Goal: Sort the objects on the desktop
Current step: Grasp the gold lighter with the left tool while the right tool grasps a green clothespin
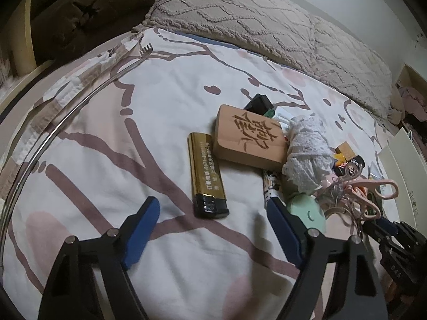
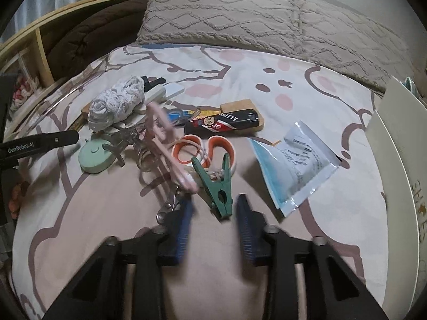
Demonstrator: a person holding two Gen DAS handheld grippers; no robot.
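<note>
A pile of small objects lies on a patterned bedsheet. In the left wrist view my left gripper (image 1: 213,208) is open, its jaws either side of a gold lighter (image 1: 206,174). Beyond it lie a carved wooden block (image 1: 249,137) and a white lace roll (image 1: 307,149). In the right wrist view my right gripper (image 2: 213,208) is open, with a green clothes peg (image 2: 214,184) just ahead between the fingertips. Behind it are orange-handled scissors (image 2: 205,149), a pink eyelash curler (image 2: 162,136), a black lighter (image 2: 221,124), a mint round case (image 2: 94,157) and a blue-white sachet (image 2: 293,162).
A beige textured pillow (image 2: 253,18) lies along the back of the bed. A white box (image 2: 397,146) stands at the right edge. A wooden shelf (image 2: 29,50) and brown cushion are at the left. A thin metal back scratcher (image 1: 66,117) lies along the sheet's left side.
</note>
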